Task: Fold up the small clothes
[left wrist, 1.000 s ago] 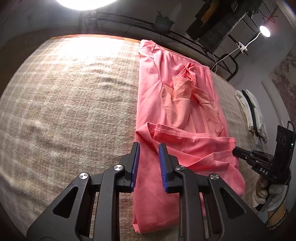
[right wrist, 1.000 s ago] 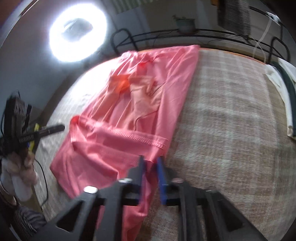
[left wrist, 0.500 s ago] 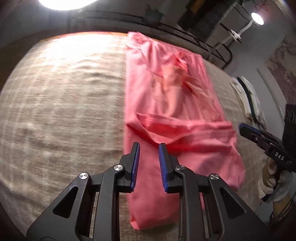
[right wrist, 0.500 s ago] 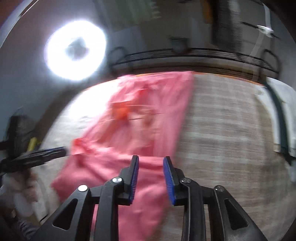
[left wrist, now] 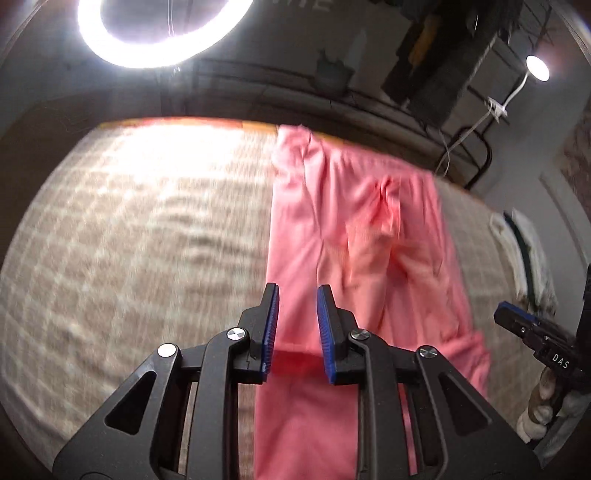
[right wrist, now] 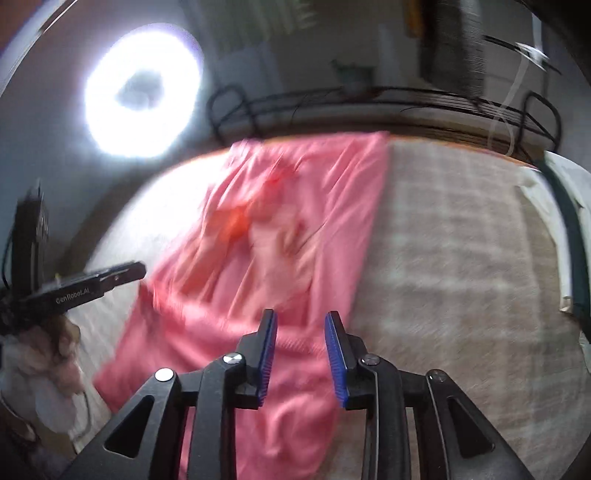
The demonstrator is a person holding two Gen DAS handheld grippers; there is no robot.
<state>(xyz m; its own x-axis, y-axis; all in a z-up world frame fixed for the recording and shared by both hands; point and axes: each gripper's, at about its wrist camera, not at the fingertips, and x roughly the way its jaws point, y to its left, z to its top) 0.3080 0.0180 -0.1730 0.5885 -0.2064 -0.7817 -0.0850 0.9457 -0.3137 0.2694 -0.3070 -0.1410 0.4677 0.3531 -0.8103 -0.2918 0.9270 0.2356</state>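
Note:
A pink garment (left wrist: 354, 236) lies lengthwise on the beige checked cover (left wrist: 140, 243), its near end folded back over itself. My left gripper (left wrist: 297, 291) hovers above the garment's near left part, open, with nothing between its blue pads. My right gripper (right wrist: 301, 317) hangs over the folded near end of the pink garment (right wrist: 280, 236); its jaws are opening and no cloth is between them. Each gripper shows in the other's view: the right gripper (left wrist: 517, 321) at the garment's right side, the left gripper (right wrist: 125, 271) at its left side, each in a gloved hand.
A pile of white and dark green clothes (left wrist: 524, 251) lies at the right edge of the cover, also the clothes pile (right wrist: 569, 229). A ring light (left wrist: 162, 33) glares beyond the far edge. A black metal rack (right wrist: 369, 99) runs behind the cover.
The right gripper was shut on the pink hem and has let it go, its fingers now apart. Both grippers have lifted and tilted up. The left fingers keep the same gap.

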